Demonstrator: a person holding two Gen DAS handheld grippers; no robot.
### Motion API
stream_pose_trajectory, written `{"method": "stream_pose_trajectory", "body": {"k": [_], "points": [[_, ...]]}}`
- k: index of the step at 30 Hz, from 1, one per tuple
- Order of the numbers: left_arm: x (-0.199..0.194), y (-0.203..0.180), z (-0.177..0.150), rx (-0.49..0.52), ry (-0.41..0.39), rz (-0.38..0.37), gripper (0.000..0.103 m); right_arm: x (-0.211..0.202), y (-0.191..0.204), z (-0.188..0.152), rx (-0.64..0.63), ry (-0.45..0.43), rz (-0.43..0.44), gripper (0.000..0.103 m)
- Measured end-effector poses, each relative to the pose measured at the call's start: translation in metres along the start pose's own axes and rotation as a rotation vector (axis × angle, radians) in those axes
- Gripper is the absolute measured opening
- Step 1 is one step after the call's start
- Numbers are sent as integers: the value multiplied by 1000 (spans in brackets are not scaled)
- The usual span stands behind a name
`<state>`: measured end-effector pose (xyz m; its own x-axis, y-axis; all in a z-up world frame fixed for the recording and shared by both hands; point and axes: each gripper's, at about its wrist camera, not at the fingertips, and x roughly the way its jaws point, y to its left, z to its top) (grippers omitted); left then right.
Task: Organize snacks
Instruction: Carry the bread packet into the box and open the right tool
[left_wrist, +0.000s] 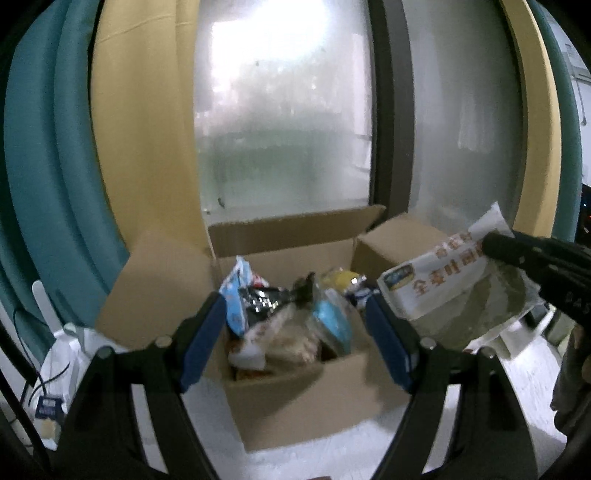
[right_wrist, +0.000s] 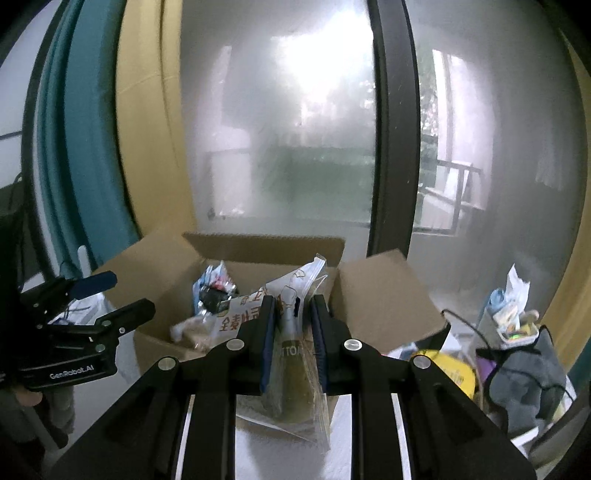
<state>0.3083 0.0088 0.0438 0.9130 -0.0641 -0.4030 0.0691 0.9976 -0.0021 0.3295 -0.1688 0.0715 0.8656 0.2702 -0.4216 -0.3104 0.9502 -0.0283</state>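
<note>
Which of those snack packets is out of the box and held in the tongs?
The clear toast bag with red lettering: the right tongs pinch it in the air beside the cardboard box, while the other packets lie inside.

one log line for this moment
right gripper: shut on toast bag | left gripper: open, empty | cardboard box: open, holds snacks

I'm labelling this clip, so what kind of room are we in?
Probably a home room beside a balcony: a frosted glass sliding door, teal and yellow curtains, and an open brown cardboard box of snack packets on a white surface.
</note>
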Motion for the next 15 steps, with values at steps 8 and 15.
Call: {"method": "stream_pose_trajectory", "body": {"k": [8, 15], "points": [[51, 15, 10, -55, 45, -10, 79, 34, -18, 18, 20, -10, -31, 21], [82, 27, 13, -74, 64, -1, 79, 81, -31, 18, 65, 23, -34, 21]]}}
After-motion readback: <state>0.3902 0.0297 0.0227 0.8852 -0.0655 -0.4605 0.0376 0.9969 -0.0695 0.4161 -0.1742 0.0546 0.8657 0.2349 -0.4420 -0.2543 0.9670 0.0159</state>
